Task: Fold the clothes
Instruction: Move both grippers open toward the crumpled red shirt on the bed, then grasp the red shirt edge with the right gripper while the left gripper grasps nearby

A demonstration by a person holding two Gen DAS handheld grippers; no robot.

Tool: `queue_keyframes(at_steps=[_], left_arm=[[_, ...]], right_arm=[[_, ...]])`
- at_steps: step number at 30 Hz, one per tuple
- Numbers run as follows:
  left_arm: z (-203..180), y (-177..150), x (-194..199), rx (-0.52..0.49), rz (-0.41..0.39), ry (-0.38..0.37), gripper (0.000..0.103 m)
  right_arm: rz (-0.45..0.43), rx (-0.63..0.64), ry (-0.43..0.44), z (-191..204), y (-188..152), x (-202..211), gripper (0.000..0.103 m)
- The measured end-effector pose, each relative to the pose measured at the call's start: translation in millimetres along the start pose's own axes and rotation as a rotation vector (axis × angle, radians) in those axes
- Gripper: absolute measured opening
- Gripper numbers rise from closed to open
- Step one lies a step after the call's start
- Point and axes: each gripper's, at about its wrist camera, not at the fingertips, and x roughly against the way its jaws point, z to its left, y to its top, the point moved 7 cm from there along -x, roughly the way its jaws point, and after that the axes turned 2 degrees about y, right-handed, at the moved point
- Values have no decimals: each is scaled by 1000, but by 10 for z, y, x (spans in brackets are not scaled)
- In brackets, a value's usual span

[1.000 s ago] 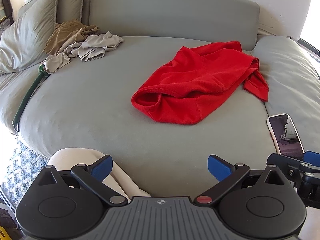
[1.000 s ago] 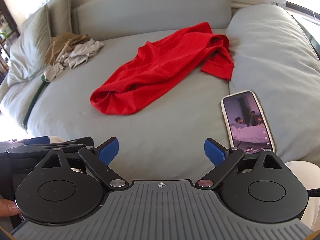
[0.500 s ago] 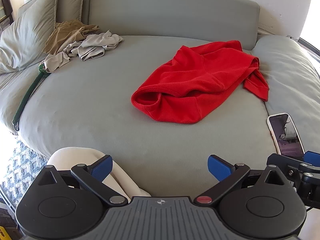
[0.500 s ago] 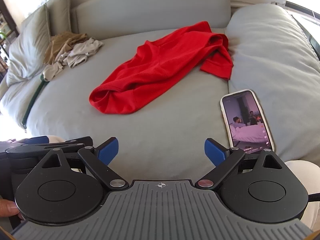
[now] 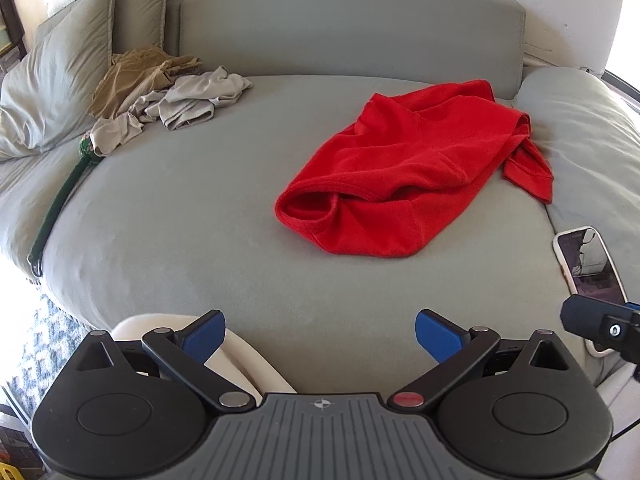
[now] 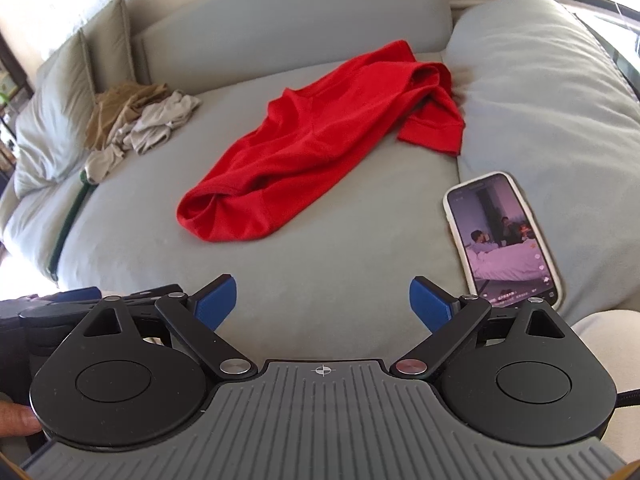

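Two handheld grippers, alike: left gripper and right gripper. Black rounded housings with raised discs, triangular cut-outs, black link arms, blue fingertip pads. Grey ribbed centre plate marked with a small crosshair. Silver pivot caps, one red on the left unit. Bare fingertip and cream trousers at the edges.
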Motion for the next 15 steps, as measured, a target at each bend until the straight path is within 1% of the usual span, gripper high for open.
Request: queue_keyframes(at_steps=[2,4,6,7,9,11,12,13,15], left_arm=[[70,60,-25,-19,-34,26,101],[124,126,-47,-35,-65,35,101],[195,191,-109,-23,-80,23,98],[232,223,-143,-15,-86,16,97],[318,269,-258,21,-69,2,96],[386,313,-350,33,-67,-13,93],[403,338,-380,18,-74,-23,88],[412,364,-403,0,-82,-32,85],[428,412,-443,-29,-95,-46,70]], right_arm=[[-15,-41,41,-7,13,-47,94],[-27,-78,87,-1,21,-122,94],[-31,-121,137,-4,28,-220,94],[-30,-147,162,-8,29,-283,94],[-28,-200,213,-12,28,-422,94],[-24,-209,252,9,39,-591,93],[-22,-212,271,19,45,-676,89],[-38,-176,281,52,62,-757,81],[-73,-60,270,147,96,-938,70]])
